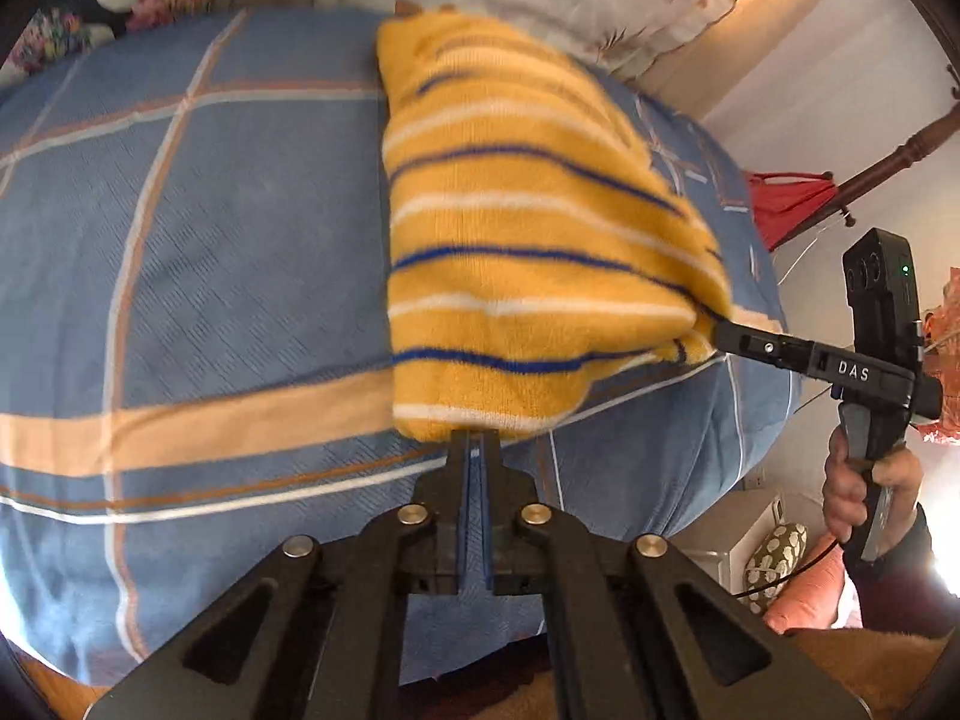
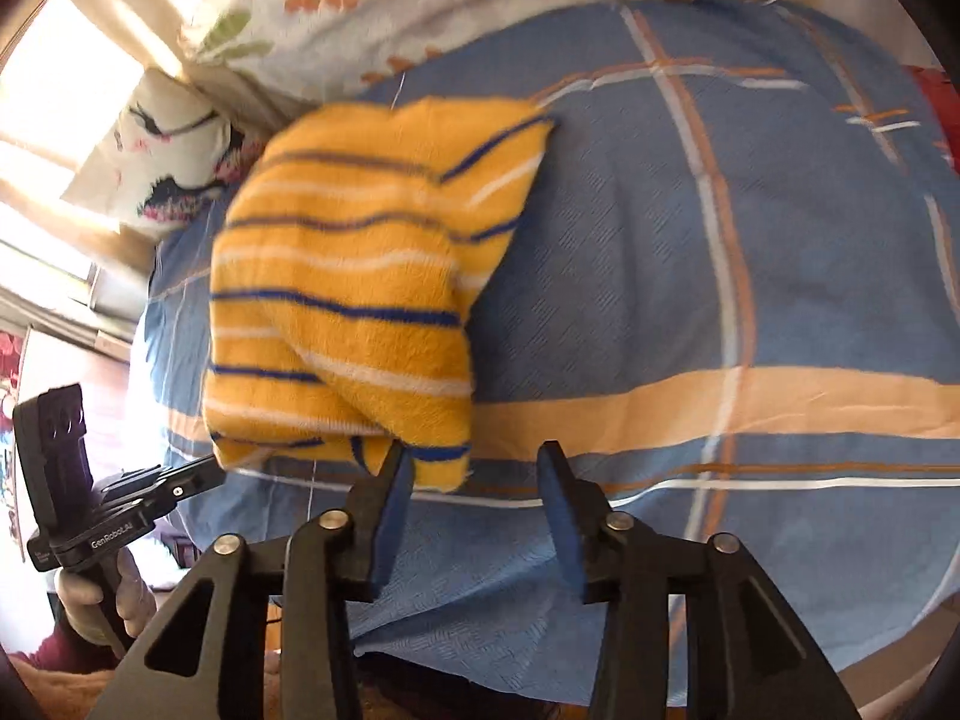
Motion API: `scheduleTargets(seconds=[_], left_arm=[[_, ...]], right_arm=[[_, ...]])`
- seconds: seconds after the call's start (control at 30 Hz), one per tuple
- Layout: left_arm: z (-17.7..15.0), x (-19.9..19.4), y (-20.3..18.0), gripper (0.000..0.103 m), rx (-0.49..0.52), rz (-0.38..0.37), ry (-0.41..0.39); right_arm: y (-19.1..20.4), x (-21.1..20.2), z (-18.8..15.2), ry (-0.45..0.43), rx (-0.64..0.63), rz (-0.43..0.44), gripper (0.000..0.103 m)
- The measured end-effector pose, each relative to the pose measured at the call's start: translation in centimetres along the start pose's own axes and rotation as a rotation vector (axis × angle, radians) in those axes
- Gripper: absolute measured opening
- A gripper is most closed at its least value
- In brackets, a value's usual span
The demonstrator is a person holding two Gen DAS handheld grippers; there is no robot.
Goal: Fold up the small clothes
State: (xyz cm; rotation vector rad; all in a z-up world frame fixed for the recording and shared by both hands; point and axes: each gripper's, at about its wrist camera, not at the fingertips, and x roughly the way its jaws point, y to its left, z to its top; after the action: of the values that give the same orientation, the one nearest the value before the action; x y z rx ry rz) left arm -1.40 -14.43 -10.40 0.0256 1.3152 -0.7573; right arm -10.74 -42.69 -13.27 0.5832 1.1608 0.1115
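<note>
Yellow striped garment (image 1: 528, 228) lies folded on the blue plaid bedcover (image 1: 198, 240), near the front edge of the bed. Left gripper (image 1: 477, 441) is clamped tight on its near hem, looks like it's pinning the fold. Right gripper (image 2: 474, 468) is wide open in its own view, 1 pad (image 2: 396, 498) touching the right corner; probably releasing or about to regrip, can't say which

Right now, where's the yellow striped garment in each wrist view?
Left wrist: garment centre, left gripper pinching its near edge.
Right wrist: garment left of centre, above the open right gripper.
Shared landmark: the orange band on the blue bedsheet.
</note>
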Motion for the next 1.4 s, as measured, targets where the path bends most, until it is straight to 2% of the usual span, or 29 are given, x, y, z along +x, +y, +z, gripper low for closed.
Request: scheduleTargets(seconds=[0.03,0.07,0.1,0.17,0.23,0.33,0.37,0.43,0.47,0.5,0.53,0.63,0.67,0.73,0.77,0.83,0.93,0.97,1.03,1.07,1.1,1.17,1.2,1.23,1.27,1.3,1.33,1.4], left_arm=[[0.4,-0.5,0.1,0.016,0.003,0.001,-0.023],[0.9,-0.8,0.3,0.037,-0.003,0.001,-0.049],[1.3,-0.9,0.6,0.053,-0.016,0.001,-0.075],[2.3,-0.9,0.8,0.057,-0.03,-0.02,-0.113],[3.0,-0.3,-0.1,0.06,0.019,-0.033,-0.118],[3.7,1.9,-1.2,0.061,0.052,-0.018,-0.083],[4.1,2.7,-1.2,0.061,0.047,-0.009,-0.06],[4.8,4.0,-1.3,0.042,0.039,0.013,-0.003],[5.2,4.0,-1.1,0.03,0.038,0.017,0.014],[5.6,3.9,-0.8,0.026,0.033,0.005,0.028],[6.2,3.5,-0.2,0.024,0.017,-0.012,0.041],[6.6,2.3,0.9,0.017,0.004,-0.045,0.066],[6.6,1.9,1.2,0.008,0.0,-0.057,0.074],[6.6,1.5,1.6,0.007,-0.009,-0.077,0.079],[6.5,1.2,1.8,0.007,-0.012,-0.074,0.081],[6.0,0.9,2.1,0.007,0.0,-0.04,0.075],[5.6,0.5,2.3,0.008,0.022,-0.048,0.058],[5.8,0.4,2.2,0.01,0.031,-0.047,0.049],[5.7,-0.7,2.1,0.016,0.057,-0.052,0.018],[6.0,-1.1,1.9,0.029,0.063,-0.063,-0.005],[6.3,-1.6,2.0,0.046,0.058,-0.069,-0.029],[7.7,-1.9,2.5,0.06,0.016,-0.076,-0.091],[8.5,-1.9,2.9,0.064,-0.013,-0.092,-0.116],[9.6,-1.5,3.4,0.068,-0.045,-0.125,-0.142],[10.5,-0.9,4.1,0.078,-0.071,-0.163,-0.158],[11.5,0.2,4.9,0.082,-0.107,-0.204,-0.164],[12.4,1.5,5.3,0.082,-0.141,-0.23,-0.153],[14.1,4.5,6.1,0.082,-0.192,-0.272,-0.076]], right_arm=[[-0.3,-0.5,0.3,-0.023,0.01,0.004,0.058],[-0.8,-0.9,0.6,-0.048,0.028,0.017,0.064],[-1.0,-0.9,1.0,-0.058,0.049,0.022,0.065],[-1.3,-0.3,1.6,-0.04,0.092,0.036,0.065],[-1.0,0.3,1.7,-0.028,0.101,0.072,0.065],[-0.3,0.9,0.7,-0.006,0.099,0.105,0.066],[0.3,1.3,0.2,-0.008,0.096,0.107,0.07],[1.4,2.3,-0.7,-0.009,0.082,0.083,0.071],[2.0,3.2,-0.9,0.017,0.065,0.082,0.067],[2.5,3.9,-0.9,0.048,0.043,0.084,0.022],[2.7,4.1,-0.7,0.06,0.029,0.074,0.015],[2.4,1.7,0.3,-0.011,0.024,0.06,0.013],[2.3,0.5,0.5,-0.037,0.011,0.045,0.012],[2.2,-0.9,0.8,-0.055,-0.017,0.002,0.012],[2.1,-1.3,0.8,-0.052,-0.038,-0.033,0.007],[2.0,-1.4,0.5,-0.025,-0.104,-0.172,0.005],[0.8,-1.5,-0.6,0.032,-0.123,-0.229,0.005],[0.0,-1.9,-0.7,0.025,-0.101,-0.226,0.006],[-1.3,-2.8,-0.3,-0.005,-0.03,-0.183,0.026],[-2.1,-3.2,0.4,-0.04,0.027,-0.136,0.056],[-2.6,-3.6,1.1,-0.081,0.07,-0.089,0.075],[-3.3,-3.6,2.8,-0.145,0.126,0.009,0.078],[-3.4,-3.0,4.0,-0.148,0.148,0.041,0.078],[-3.2,-2.2,5.1,-0.148,0.161,0.069,0.078],[-3.2,-1.1,6.4,-0.144,0.173,0.116,0.078],[-3.3,-0.1,7.3,-0.135,0.184,0.143,0.078],[-3.1,1.4,8.1,-0.117,0.199,0.166,0.078],[-3.0,3.8,9.5,-0.081,0.222,0.216,0.078]])
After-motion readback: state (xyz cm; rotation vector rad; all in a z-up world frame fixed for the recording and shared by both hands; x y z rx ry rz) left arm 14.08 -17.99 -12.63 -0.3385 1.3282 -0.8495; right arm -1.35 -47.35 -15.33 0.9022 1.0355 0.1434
